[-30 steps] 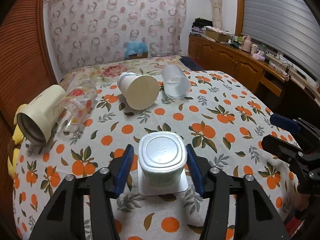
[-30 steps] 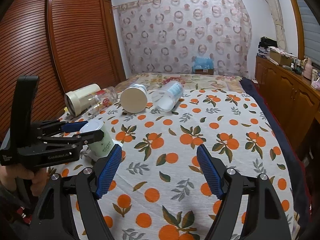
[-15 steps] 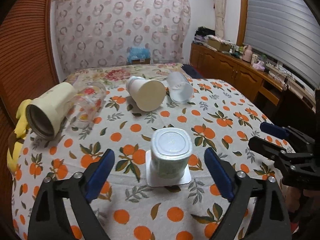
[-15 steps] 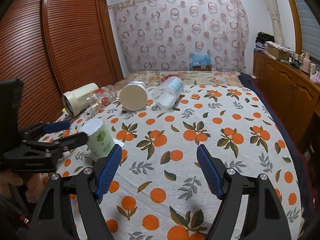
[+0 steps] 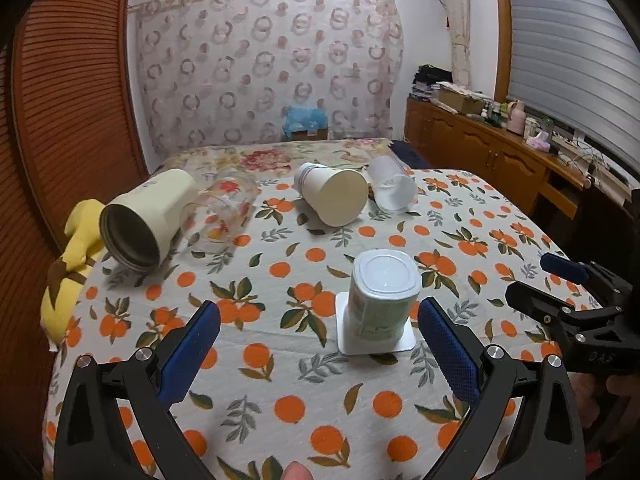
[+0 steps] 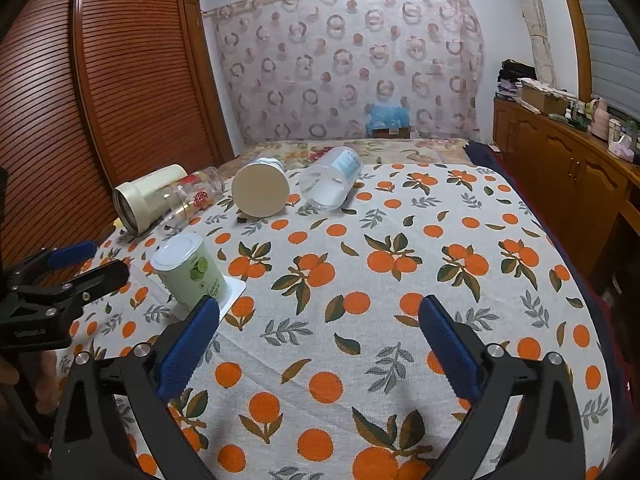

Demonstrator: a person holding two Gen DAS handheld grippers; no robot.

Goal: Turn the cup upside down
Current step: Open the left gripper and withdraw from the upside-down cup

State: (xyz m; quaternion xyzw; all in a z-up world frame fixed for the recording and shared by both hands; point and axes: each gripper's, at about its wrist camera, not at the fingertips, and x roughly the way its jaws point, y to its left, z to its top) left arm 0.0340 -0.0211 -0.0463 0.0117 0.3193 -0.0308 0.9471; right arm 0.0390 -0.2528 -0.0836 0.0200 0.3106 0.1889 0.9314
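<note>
A pale green plastic cup [image 5: 380, 300] stands upside down on its square white rim on the orange-print tablecloth [image 5: 280, 408]; it also shows in the right wrist view [image 6: 188, 272]. My left gripper [image 5: 318, 344] is open and empty, just in front of the cup and not touching it. My right gripper [image 6: 318, 344] is open and empty over the cloth, to the right of the cup. The right gripper shows at the right edge of the left wrist view [image 5: 560, 284].
Several cups lie on their sides at the far end: a cream tumbler [image 5: 144, 220], a printed glass [image 5: 220, 212], a paper cup [image 5: 332, 196] and a frosted plastic cup [image 5: 392, 188]. A yellow toy [image 5: 76, 256] lies at the left edge. Wooden cabinets [image 5: 500, 164] stand on the right.
My left gripper let go of the upside-down cup, opened wide and drew back and up from it. The cup stays standing. The right gripper has hardly moved.
</note>
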